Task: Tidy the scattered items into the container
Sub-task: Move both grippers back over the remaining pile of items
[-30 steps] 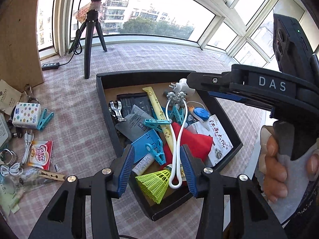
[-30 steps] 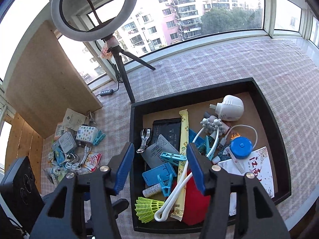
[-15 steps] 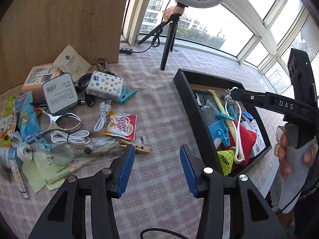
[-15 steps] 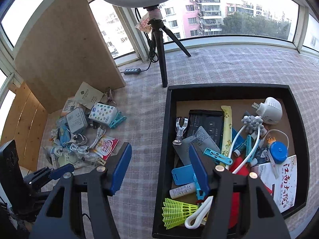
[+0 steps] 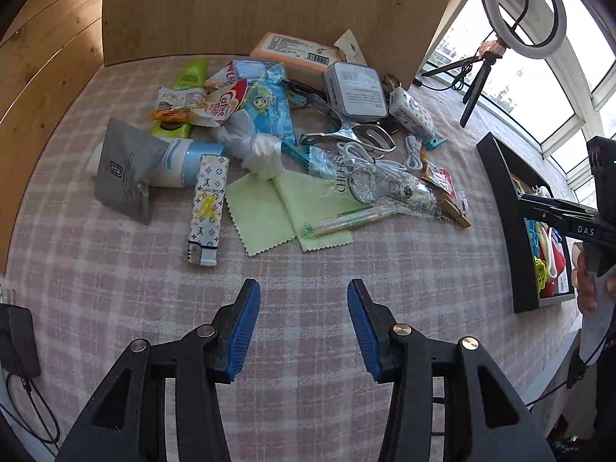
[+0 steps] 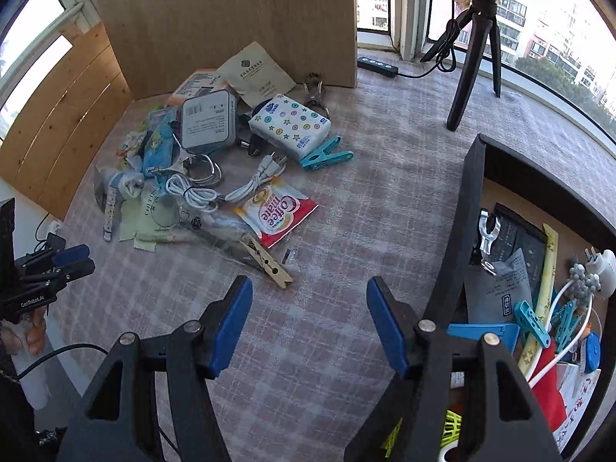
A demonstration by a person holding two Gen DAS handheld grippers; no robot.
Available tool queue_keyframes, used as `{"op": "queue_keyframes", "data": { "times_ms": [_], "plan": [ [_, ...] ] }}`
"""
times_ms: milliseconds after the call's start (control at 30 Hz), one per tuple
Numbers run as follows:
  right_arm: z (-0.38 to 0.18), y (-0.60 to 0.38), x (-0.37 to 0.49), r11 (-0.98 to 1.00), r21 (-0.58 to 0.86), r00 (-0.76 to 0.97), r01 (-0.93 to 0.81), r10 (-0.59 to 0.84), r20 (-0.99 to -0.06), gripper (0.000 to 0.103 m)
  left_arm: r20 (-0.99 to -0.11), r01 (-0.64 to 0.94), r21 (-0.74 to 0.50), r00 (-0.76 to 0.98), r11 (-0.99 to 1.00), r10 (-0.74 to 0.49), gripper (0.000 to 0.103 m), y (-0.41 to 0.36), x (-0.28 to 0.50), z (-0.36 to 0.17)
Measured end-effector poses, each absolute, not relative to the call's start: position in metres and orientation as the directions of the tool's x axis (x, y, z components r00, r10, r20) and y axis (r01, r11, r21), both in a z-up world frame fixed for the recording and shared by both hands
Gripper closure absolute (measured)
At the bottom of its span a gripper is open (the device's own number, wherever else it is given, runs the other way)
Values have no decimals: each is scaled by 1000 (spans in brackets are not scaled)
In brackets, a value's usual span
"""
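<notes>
Judging by what already sits in the black container [image 6: 467,208], the job looks partly done: a calculator, a grey pouch, blue clips, a white plug, a red cloth and a yellow-green shuttlecock already lie inside it, at 3 o'clock in the right wrist view. A good pile remains out on the checked surface [image 5: 308,346]. In the left wrist view it spreads from 10 to 2 o'clock: a patterned lighter [image 5: 207,210], green cloths [image 5: 265,211], a blue-and-white tube [image 5: 181,163], a metal clip [image 5: 346,136], white cables [image 6: 192,192], a grey tin [image 5: 354,90], a tissue pack [image 6: 290,123], a Coffee-mate sachet [image 6: 277,211] and a wooden peg [image 6: 265,258].

The left tool [image 5: 304,315] stands parted and empty above bare cloth. The right tool [image 6: 308,323] is spread wide, holding nothing, between the pile and the container.
</notes>
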State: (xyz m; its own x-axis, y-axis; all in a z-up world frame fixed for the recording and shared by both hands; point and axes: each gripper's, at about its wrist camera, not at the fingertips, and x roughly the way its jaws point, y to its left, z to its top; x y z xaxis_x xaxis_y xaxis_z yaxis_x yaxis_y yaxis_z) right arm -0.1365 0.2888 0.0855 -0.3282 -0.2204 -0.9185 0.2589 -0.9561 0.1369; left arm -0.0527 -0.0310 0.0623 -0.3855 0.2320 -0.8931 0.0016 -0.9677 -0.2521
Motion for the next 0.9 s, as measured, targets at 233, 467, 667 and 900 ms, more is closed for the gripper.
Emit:
{"op": "queue_keyframes", "data": {
  "times_ms": [233,467,667,900],
  "plan": [
    [59,257,-141,-932,78,-271,353,-182,-945,43,-889,76,-283,-396,-956,231,59,-51,-52,52],
    [52,253,-149,-929,63,-263,366,-168,-950,45,-873,55,-302,-418,-952,252,60,-39,-79,55],
    [47,250,-152,-925,50,-257,377,-156,-954,47,-885,69,-301,-392,-951,252,60,-38,-102,39],
    [43,247,-159,-924,48,-253,379,-153,-955,47,-907,106,-268,-363,-958,214,60,-30,-126,28]
  ]
}}
